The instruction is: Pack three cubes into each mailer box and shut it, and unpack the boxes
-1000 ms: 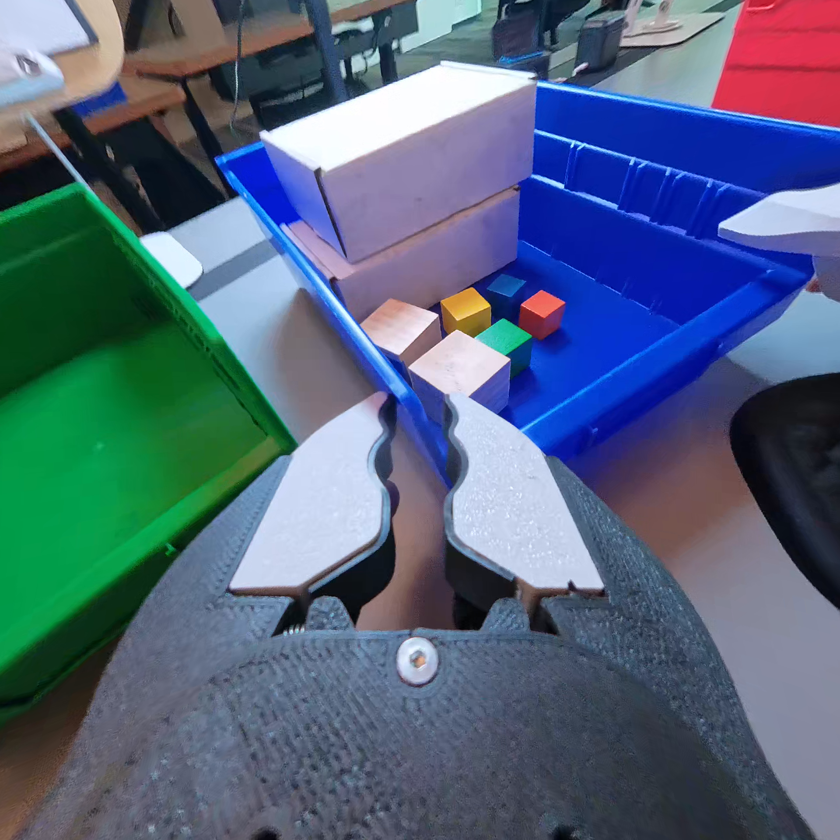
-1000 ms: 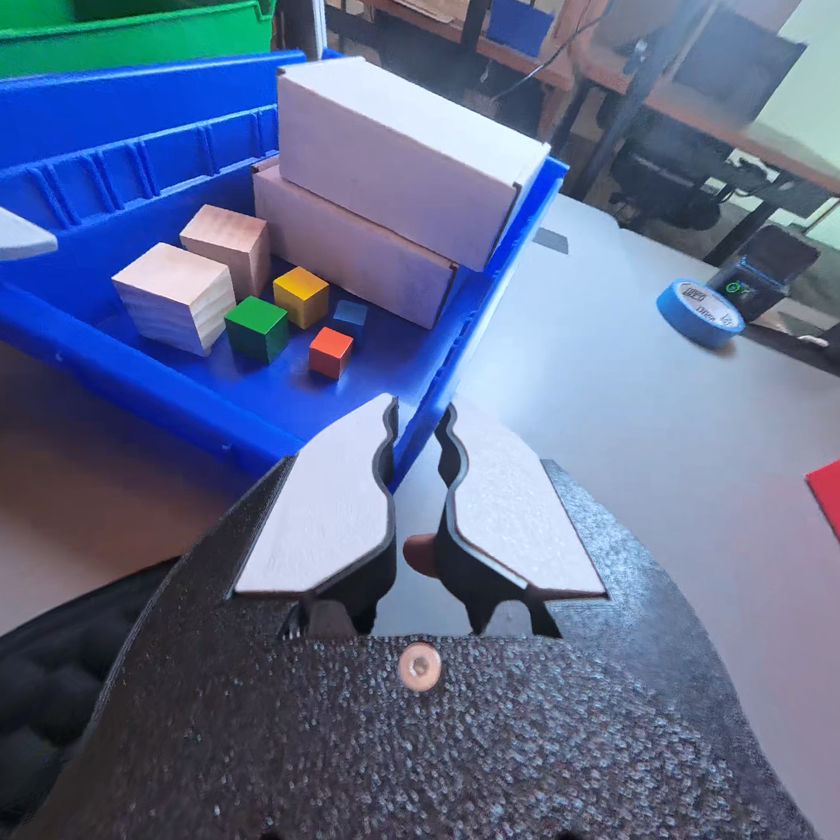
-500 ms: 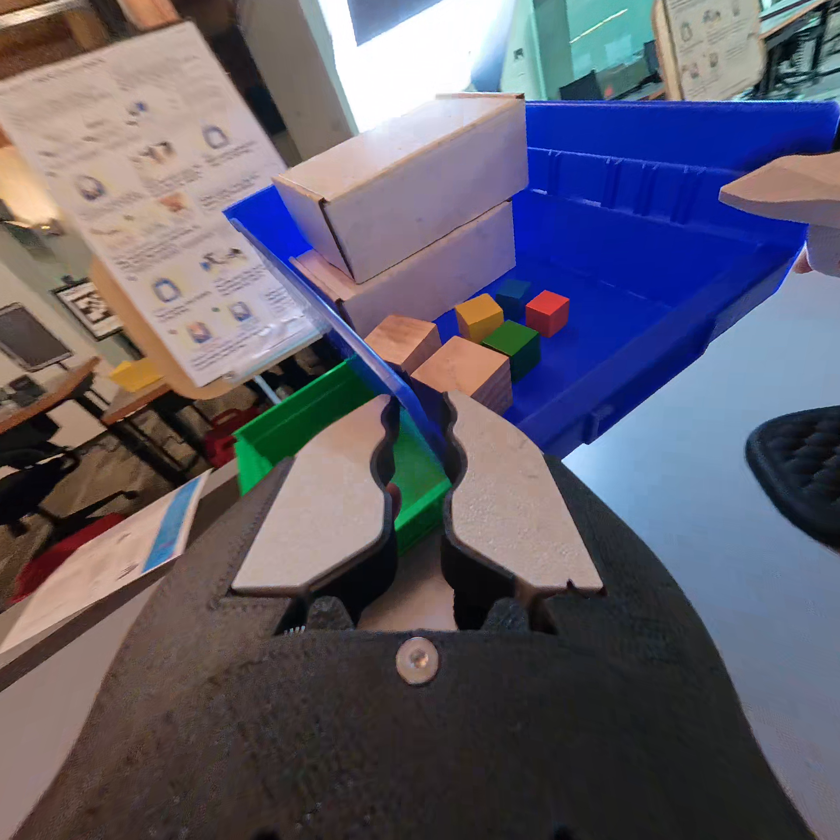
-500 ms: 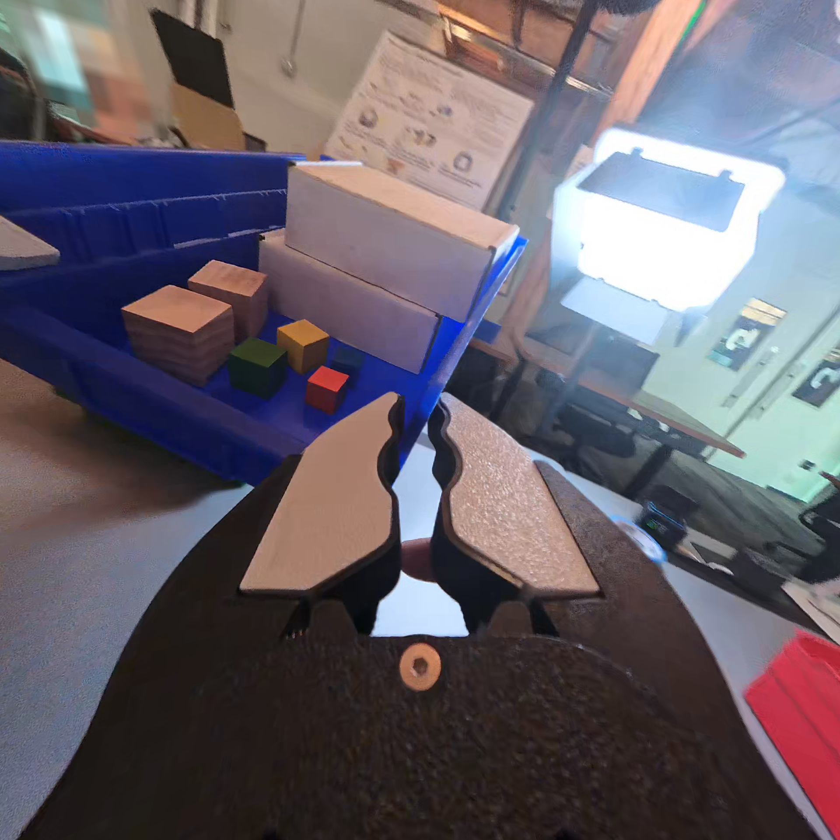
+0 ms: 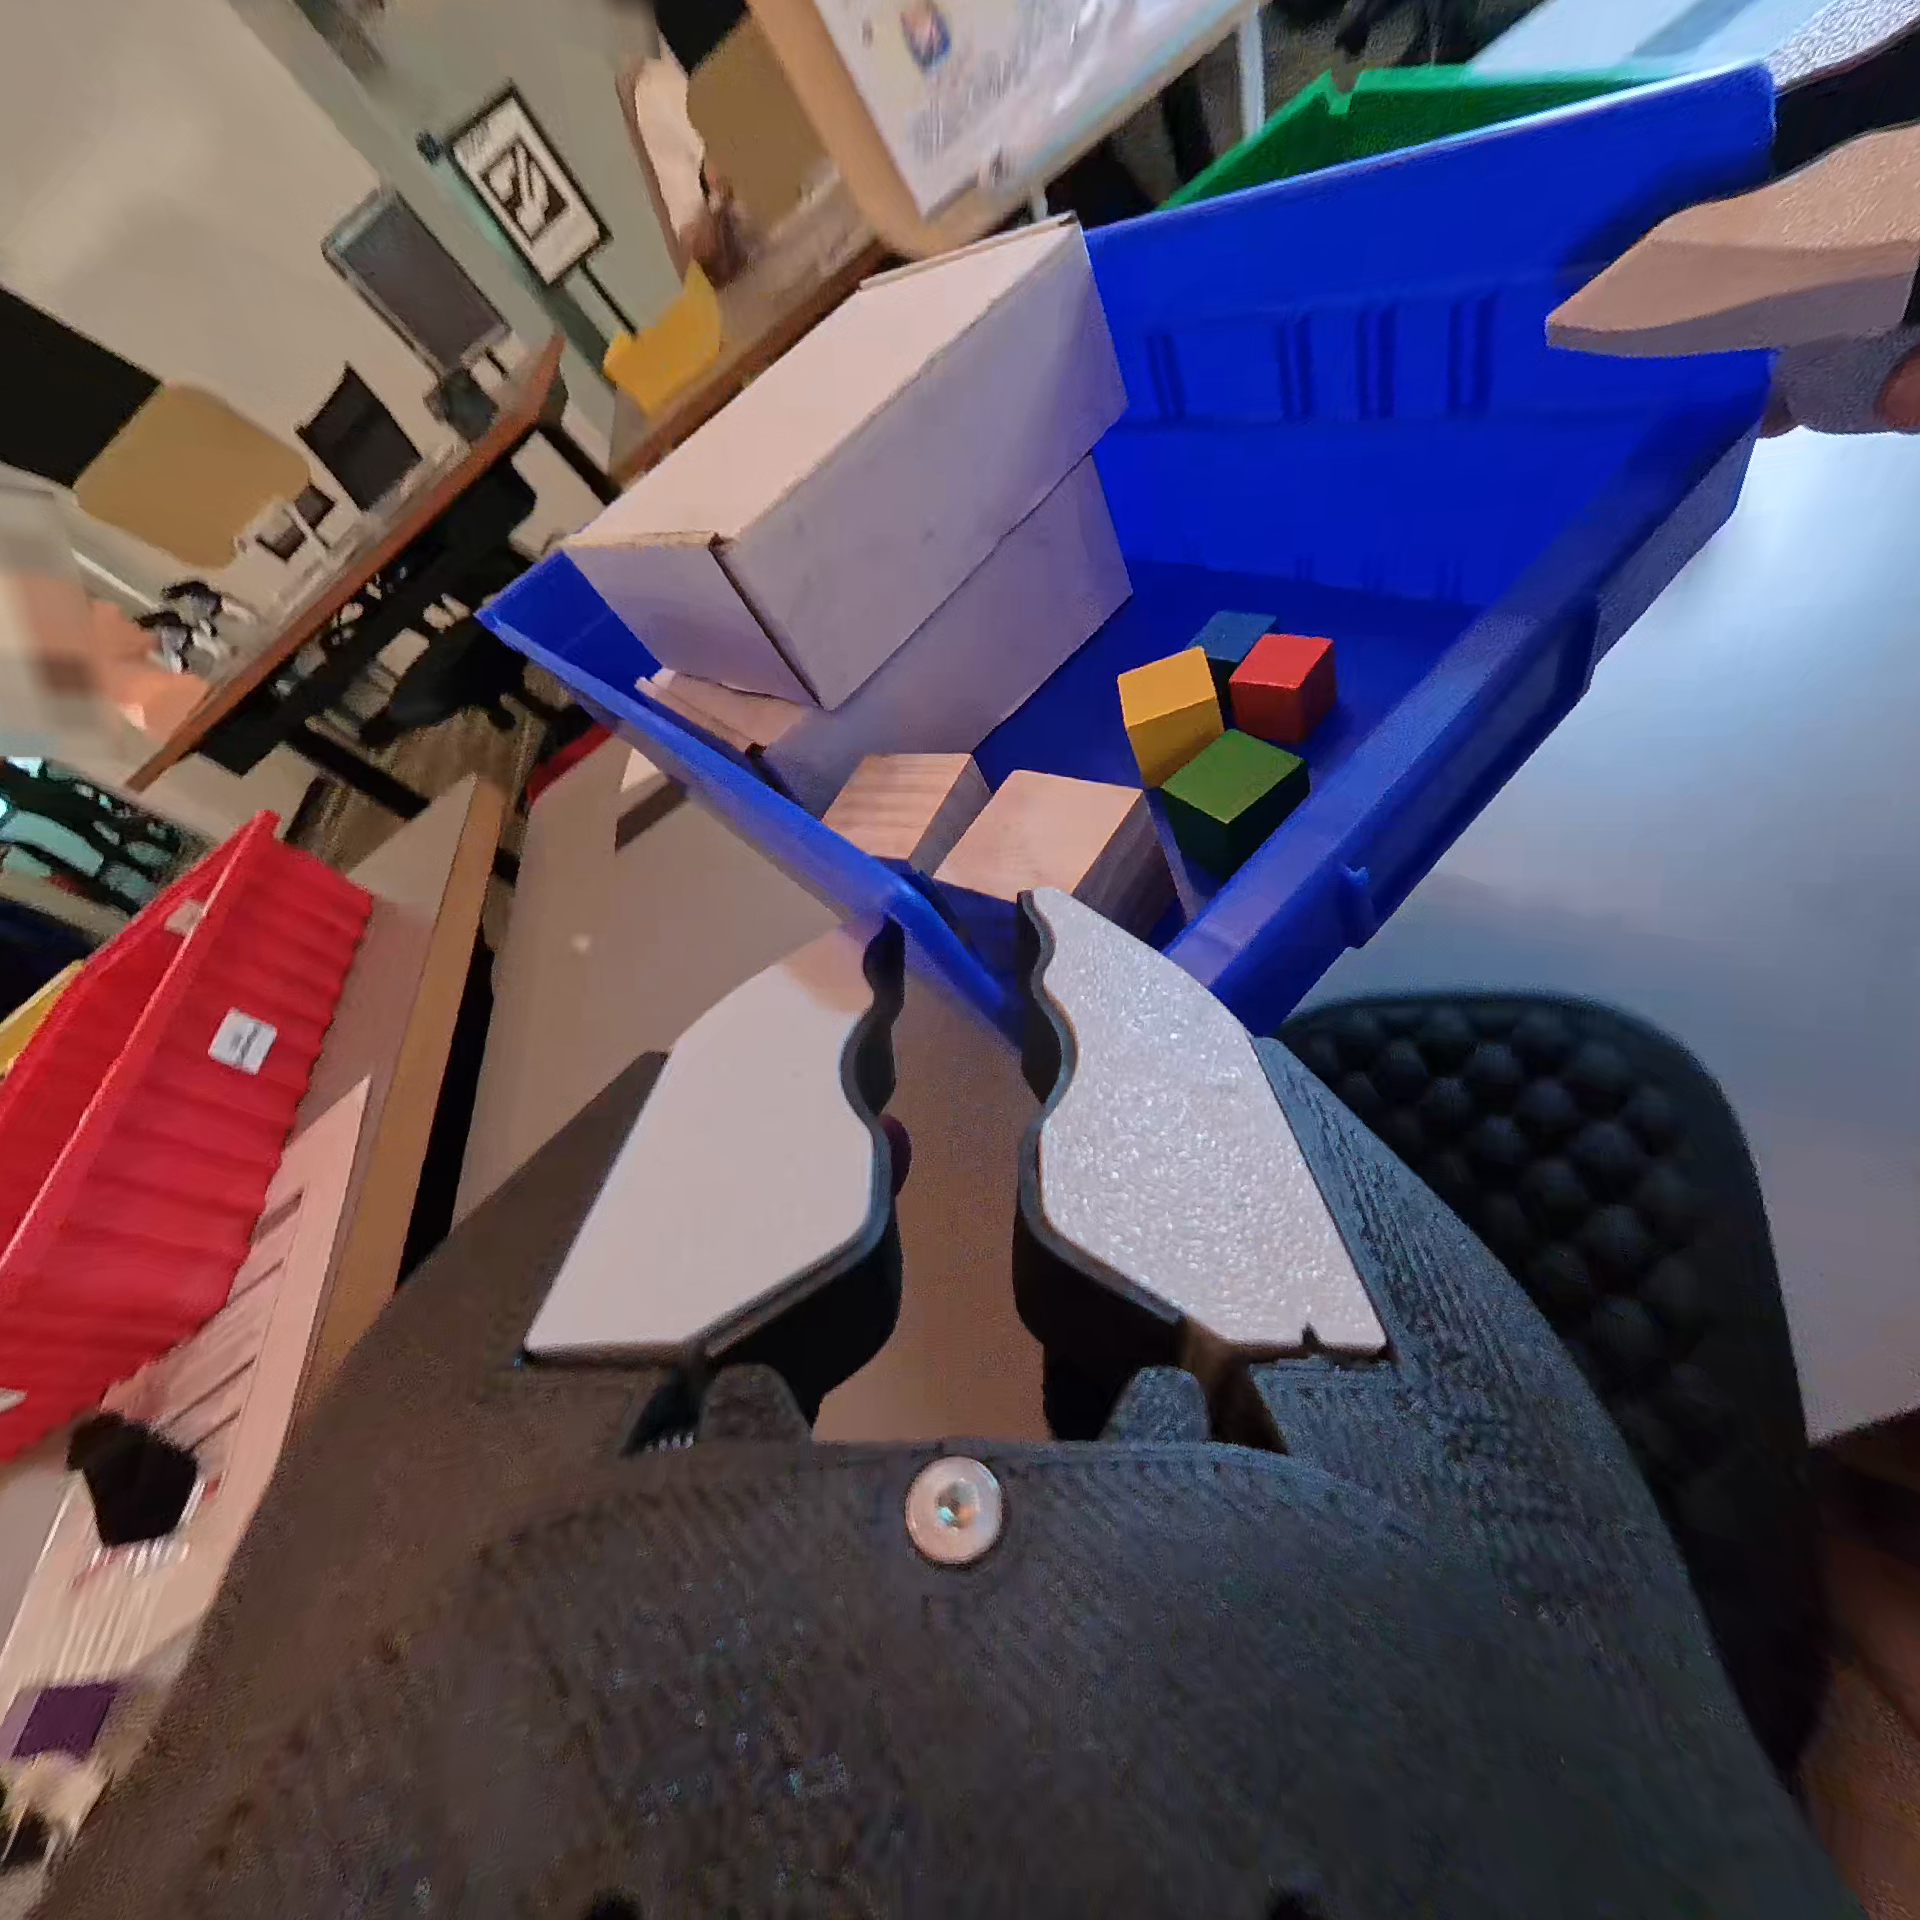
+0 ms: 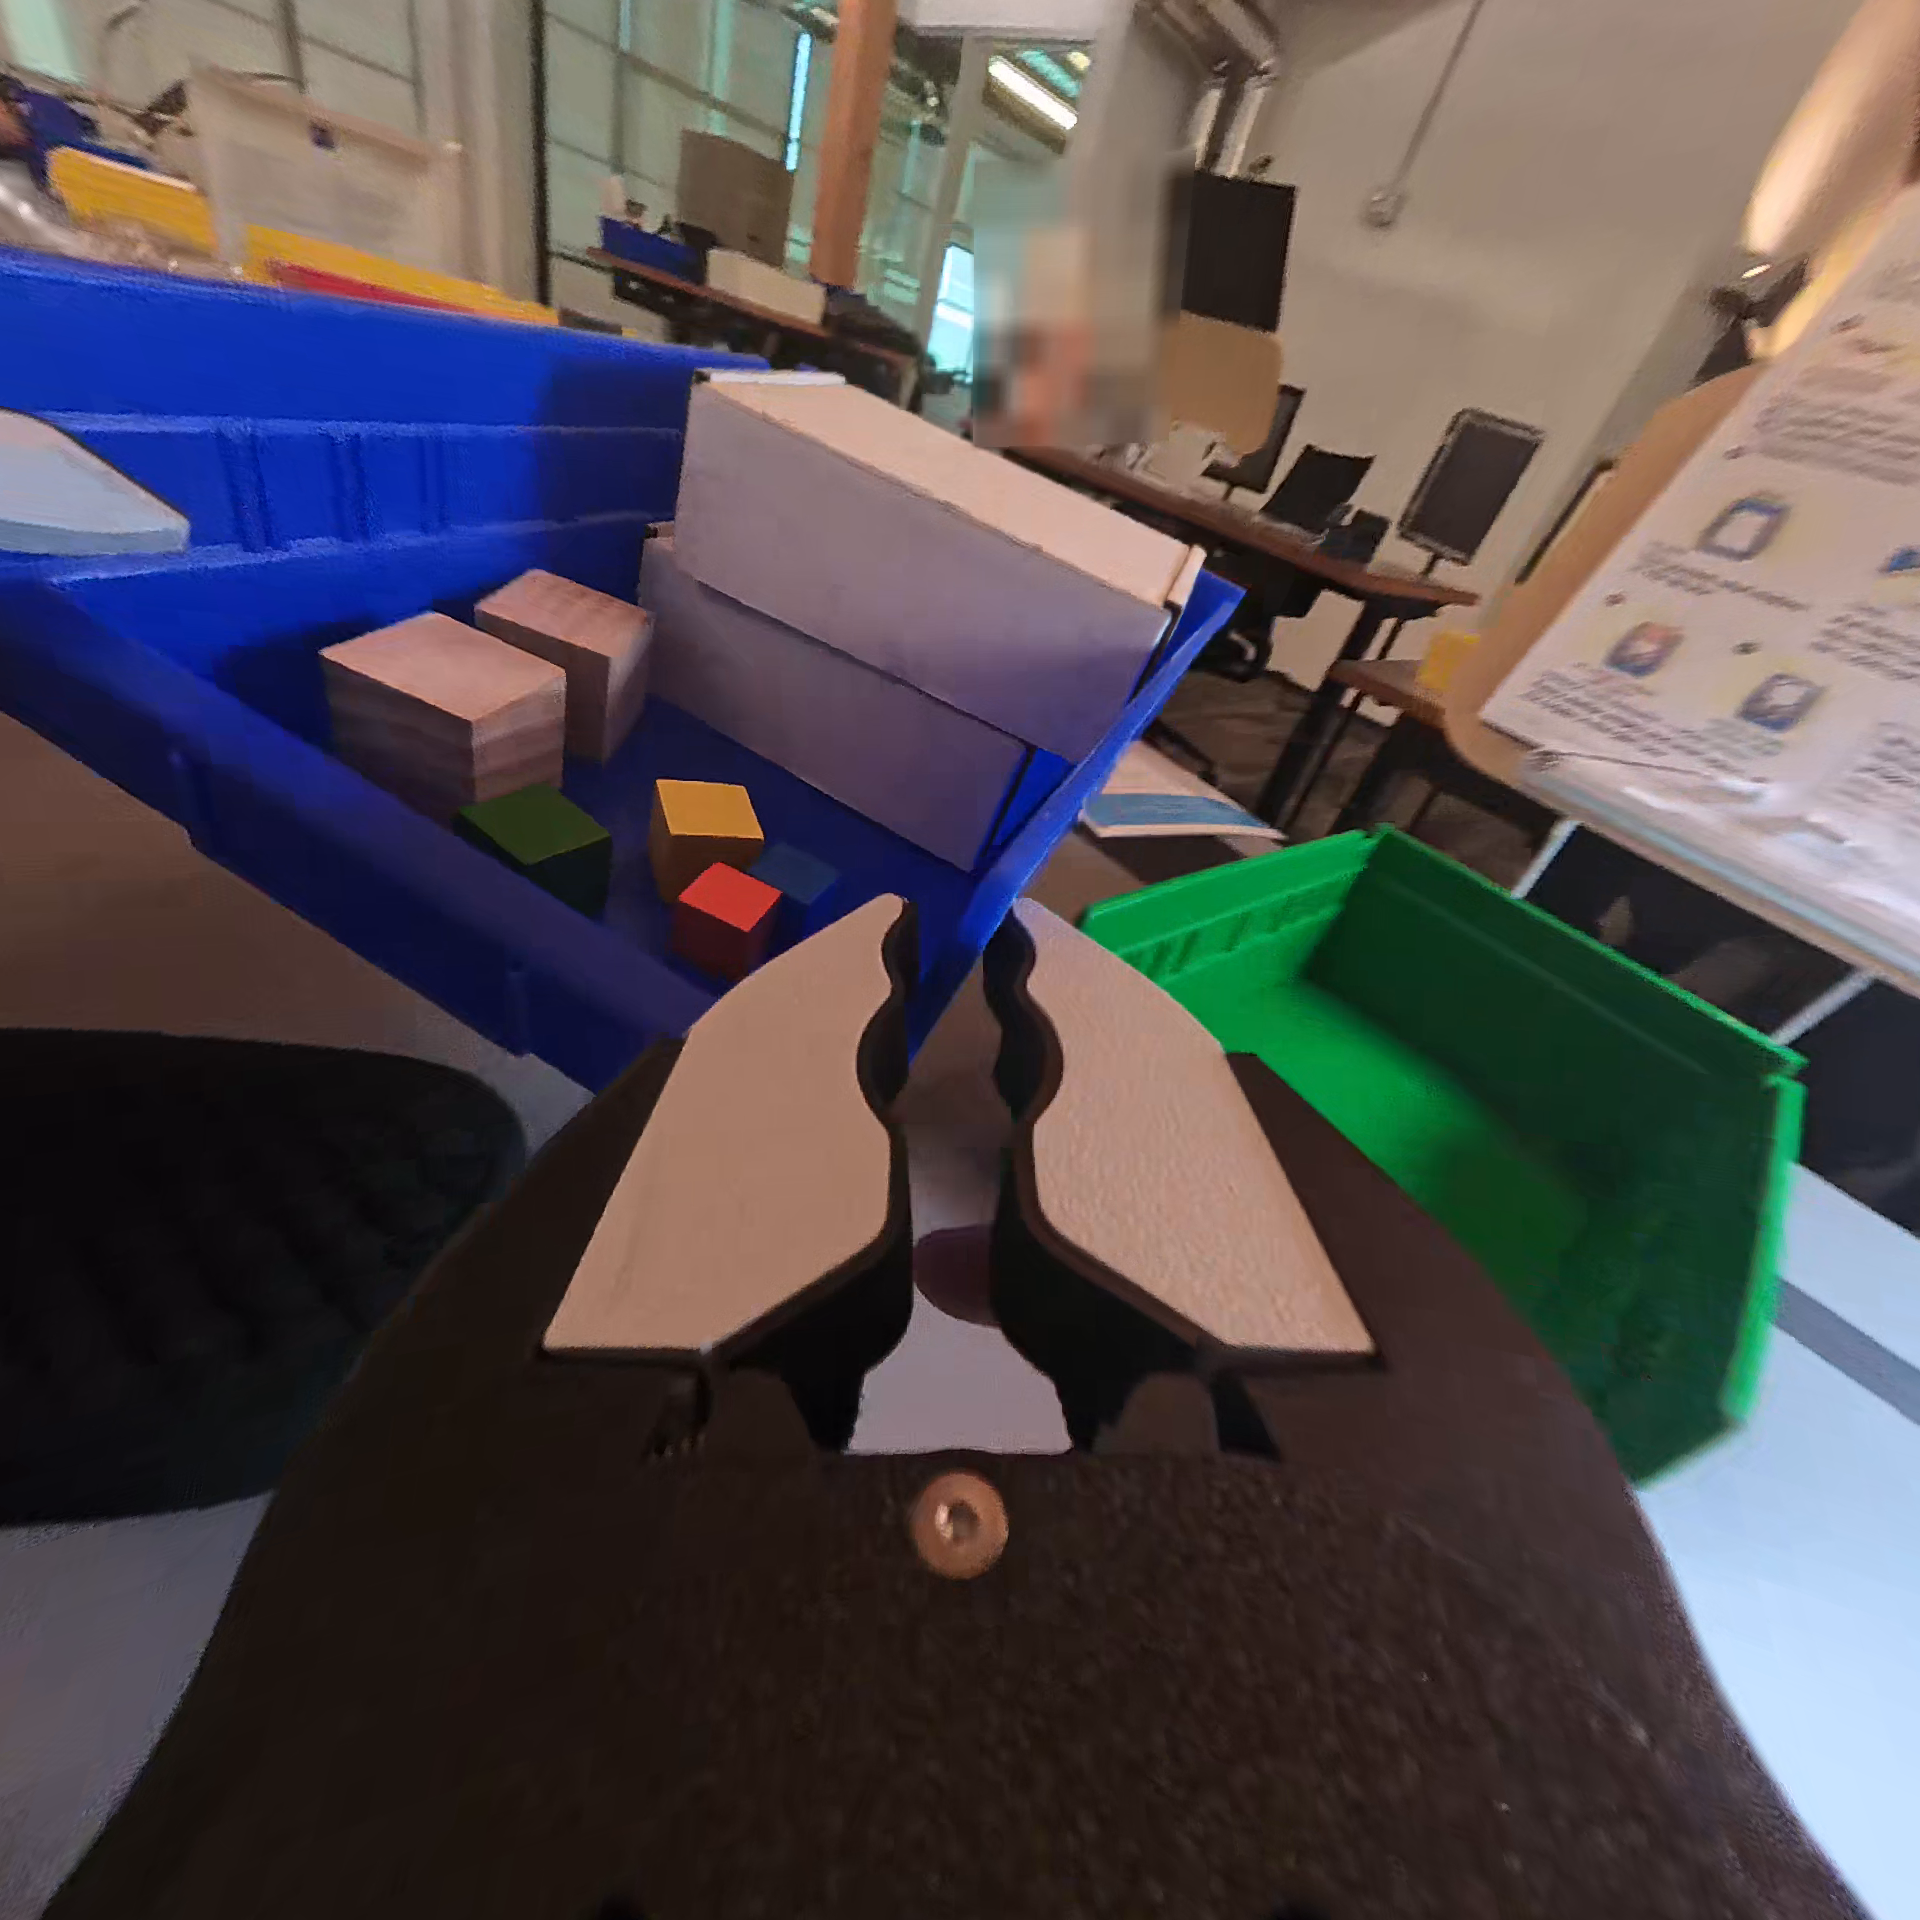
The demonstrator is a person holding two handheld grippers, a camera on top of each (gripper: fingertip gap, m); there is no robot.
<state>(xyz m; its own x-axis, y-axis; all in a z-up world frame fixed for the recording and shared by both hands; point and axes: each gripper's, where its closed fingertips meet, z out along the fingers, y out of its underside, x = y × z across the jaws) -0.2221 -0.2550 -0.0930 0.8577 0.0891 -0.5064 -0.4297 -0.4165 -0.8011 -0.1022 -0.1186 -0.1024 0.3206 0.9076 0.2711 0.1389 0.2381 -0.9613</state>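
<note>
While both grippers (image 5: 956, 935) (image 6: 951, 925) pinch the blue bin (image 5: 1455, 499) rim, mailer boxes (image 5: 862, 457) seemingly sit closed (cubes (image 5: 1169, 707) loose); packing unstarted.

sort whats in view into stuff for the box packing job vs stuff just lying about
For the job: two stacked mailer boxes, small coloured cubes, two plain wooden blocks, blue bin.

Lying about: green bin, red bin.
</note>
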